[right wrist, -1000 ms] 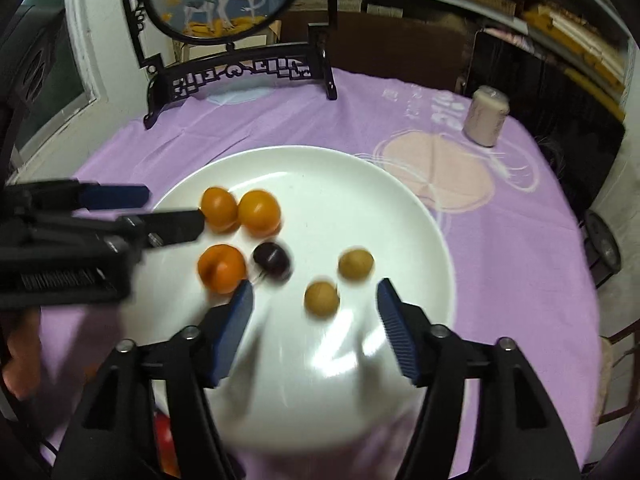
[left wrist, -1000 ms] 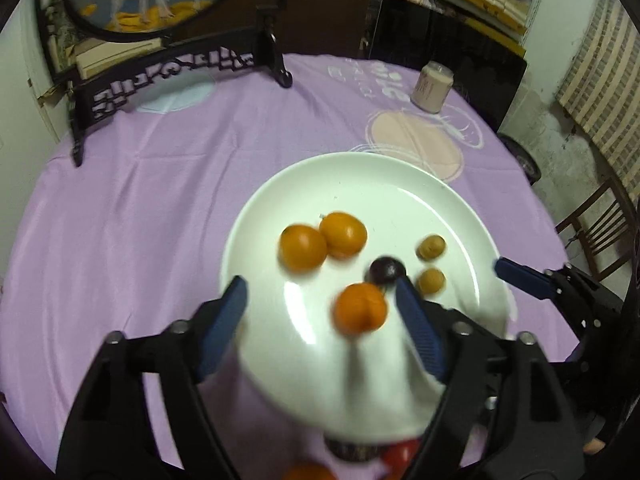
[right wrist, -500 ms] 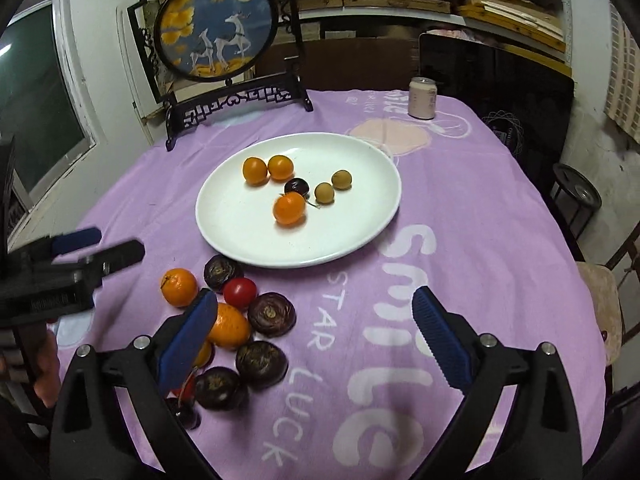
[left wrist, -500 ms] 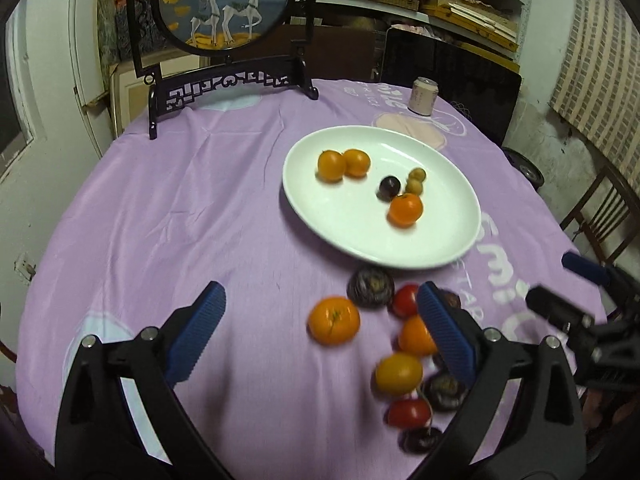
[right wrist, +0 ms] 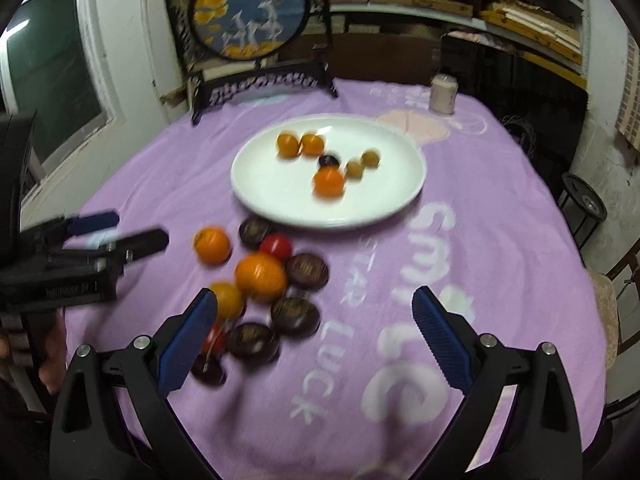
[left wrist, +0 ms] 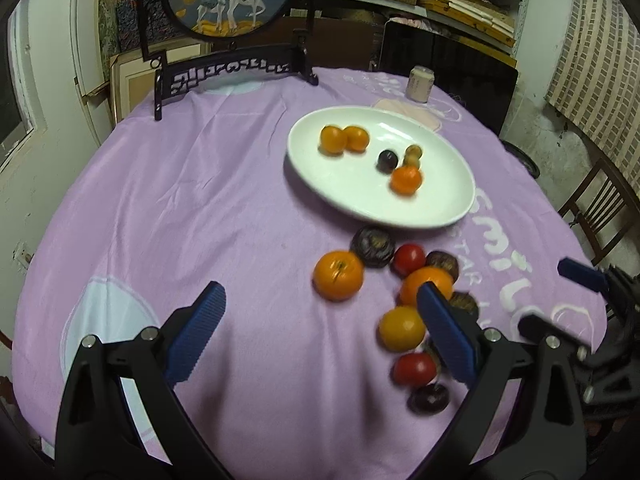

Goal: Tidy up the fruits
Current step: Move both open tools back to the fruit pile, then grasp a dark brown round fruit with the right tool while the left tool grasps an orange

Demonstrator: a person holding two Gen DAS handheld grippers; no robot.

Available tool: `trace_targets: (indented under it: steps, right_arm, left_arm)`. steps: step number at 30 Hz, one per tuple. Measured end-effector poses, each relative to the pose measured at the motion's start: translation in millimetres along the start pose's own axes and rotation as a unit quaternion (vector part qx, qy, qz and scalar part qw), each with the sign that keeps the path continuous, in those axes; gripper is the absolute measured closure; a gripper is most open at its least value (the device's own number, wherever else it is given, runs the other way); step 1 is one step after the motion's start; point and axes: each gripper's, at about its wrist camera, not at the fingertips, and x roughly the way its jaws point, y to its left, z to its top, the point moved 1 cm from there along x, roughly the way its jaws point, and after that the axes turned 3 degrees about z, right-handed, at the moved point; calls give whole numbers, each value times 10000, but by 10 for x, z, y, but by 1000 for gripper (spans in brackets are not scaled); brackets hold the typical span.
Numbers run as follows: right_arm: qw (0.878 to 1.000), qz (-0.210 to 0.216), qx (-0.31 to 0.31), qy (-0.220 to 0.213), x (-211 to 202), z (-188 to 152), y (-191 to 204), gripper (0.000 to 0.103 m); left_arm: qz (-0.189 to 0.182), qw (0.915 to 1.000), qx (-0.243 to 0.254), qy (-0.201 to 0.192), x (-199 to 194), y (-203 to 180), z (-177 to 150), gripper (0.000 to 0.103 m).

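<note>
From the left wrist view I see my left tool [left wrist: 318, 326] empty with its blue pads spread wide, hovering above the purple worktop [left wrist: 180, 200] just short of the loose fruit. The white plate [left wrist: 448, 208] already carries six pieces: two small oranges side by side, a dark plum, two little tan fruits and one more orange [left wrist: 406, 179] nearer me. Below the plate a cluster waits on the cloth, with a large orange [left wrist: 338, 275] at its left edge, red tomatoes, dark round fruits and a yellow one [left wrist: 401, 328]. From the right wrist view my right tool [right wrist: 314, 328] is likewise spread apart and holds nothing, with the same cluster beside its left pad; I count roughly ten pieces there, though blur hides the exact number. The left tool shows at the left edge, clear of the fruit. I judge the job under halfway: six plated, the larger share left on the cloth.
</note>
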Motion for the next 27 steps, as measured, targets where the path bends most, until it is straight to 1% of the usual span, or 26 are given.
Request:
trace_targets:
  steps: [2,4,5,6,7,8,12,14,17,20,24,25,27]
  right_arm:
    - [9998,85,-42,200,73,-112,71,5]
    - [9993,226,-85,286,133,-197,140,5]
    - [9990,333,-98,265,145,-225,163,8]
    - [9984,488,-111,265,167,-247,195,14]
    - [9978,576,-116,311,190,-252,211,33]
    - [9971,648,-107,381,226,-252,222,43]
    - [9957,760,-15,533,373,-260,221,51]
    - [9949,808,16,609,469,-256,214,57]
    - [9929,1006,139,625,557,-248,179,60]
    - [9930,998,214,593,505,-244,150,61]
    - [9966,639,143,501,308,-294,66,61]
    - [9972,558,149,485,274,-309,29,61]
    - [9980,388,176,466,225,-349,-46,61]
  left_arm:
    - [59,9999,-29,93,37,65,-81,5]
    - [78,9998,-85,186,75,123,-143,5]
    - [83,9997,-102,217,89,149,-158,5]
    - [93,9996,-120,245,101,169,-175,5]
    - [107,9995,-140,267,109,193,-192,5]
    - [120,9994,-158,279,114,219,-209,5]
    - [98,9994,-190,281,94,258,-230,5]
    - [84,9994,-159,281,84,253,-244,5]
    - [33,9994,-68,342,99,200,-265,5]
    - [7,9990,8,445,149,133,-284,5]
    - [-172,9978,111,632,272,-20,-299,5]
    - [-331,9968,113,717,313,-87,-300,5]
    - [-527,9952,125,813,358,-183,-306,5]
